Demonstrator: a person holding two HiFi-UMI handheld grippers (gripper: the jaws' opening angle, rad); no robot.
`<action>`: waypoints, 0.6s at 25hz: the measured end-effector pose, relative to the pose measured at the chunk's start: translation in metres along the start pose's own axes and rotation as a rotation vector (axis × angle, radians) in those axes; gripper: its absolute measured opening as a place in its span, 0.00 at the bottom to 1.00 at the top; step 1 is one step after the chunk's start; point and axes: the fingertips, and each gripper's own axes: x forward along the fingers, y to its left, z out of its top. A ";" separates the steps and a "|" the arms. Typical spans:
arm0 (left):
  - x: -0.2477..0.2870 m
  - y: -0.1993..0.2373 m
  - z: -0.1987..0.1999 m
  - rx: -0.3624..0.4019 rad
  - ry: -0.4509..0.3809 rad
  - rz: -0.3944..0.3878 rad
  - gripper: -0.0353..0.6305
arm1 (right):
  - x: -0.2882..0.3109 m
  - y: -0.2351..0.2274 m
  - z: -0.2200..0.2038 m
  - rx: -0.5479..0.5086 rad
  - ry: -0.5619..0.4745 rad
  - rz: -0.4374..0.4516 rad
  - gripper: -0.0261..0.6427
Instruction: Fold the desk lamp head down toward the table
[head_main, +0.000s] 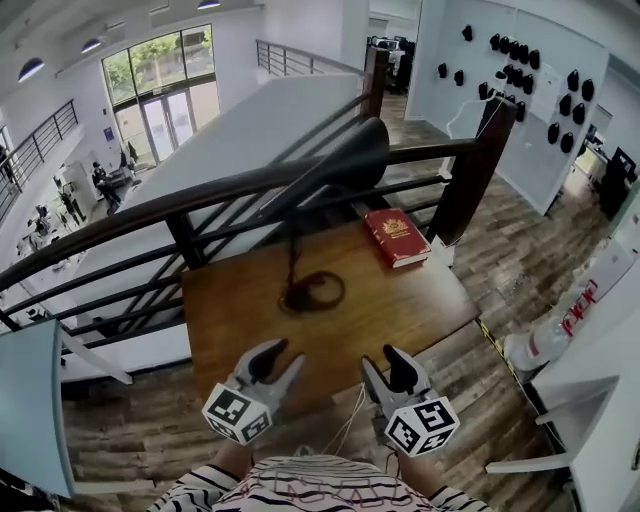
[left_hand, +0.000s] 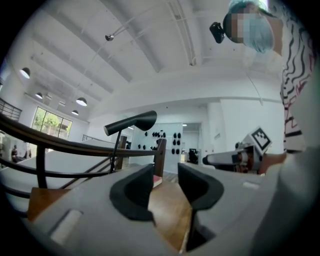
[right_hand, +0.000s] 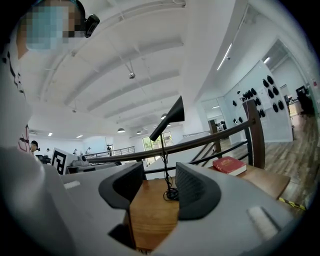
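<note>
Black lamp (head_main: 312, 290) stands mid-way across the counter (head_main: 420, 310), its head (head_main: 338, 168) raised high. Left gripper (head_main: 288, 353) and right gripper (head_main: 381, 358) hover at the near edge, fingers half apart, holding nothing. Likely the approach; next, reach far and grip the head.

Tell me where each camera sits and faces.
Head view: on the person's head, steeply down at table, desk lamp, red book; left tool, right tool, striped sleeves show.
Left gripper view: on the left tool, level toward the lamp; own jaws, right tool show.
Right gripper view: on the right tool, toward lamp and book; own jaws, left tool show.
All three share the lamp.
</note>
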 end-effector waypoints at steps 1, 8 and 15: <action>0.001 0.005 -0.001 0.000 0.000 -0.008 0.28 | 0.004 0.000 -0.001 0.000 0.000 -0.010 0.33; 0.028 0.028 -0.014 -0.030 0.009 -0.007 0.28 | 0.023 -0.026 0.001 -0.015 0.004 -0.032 0.33; 0.079 0.031 -0.016 -0.033 0.003 0.054 0.28 | 0.042 -0.077 0.014 -0.016 0.022 0.032 0.33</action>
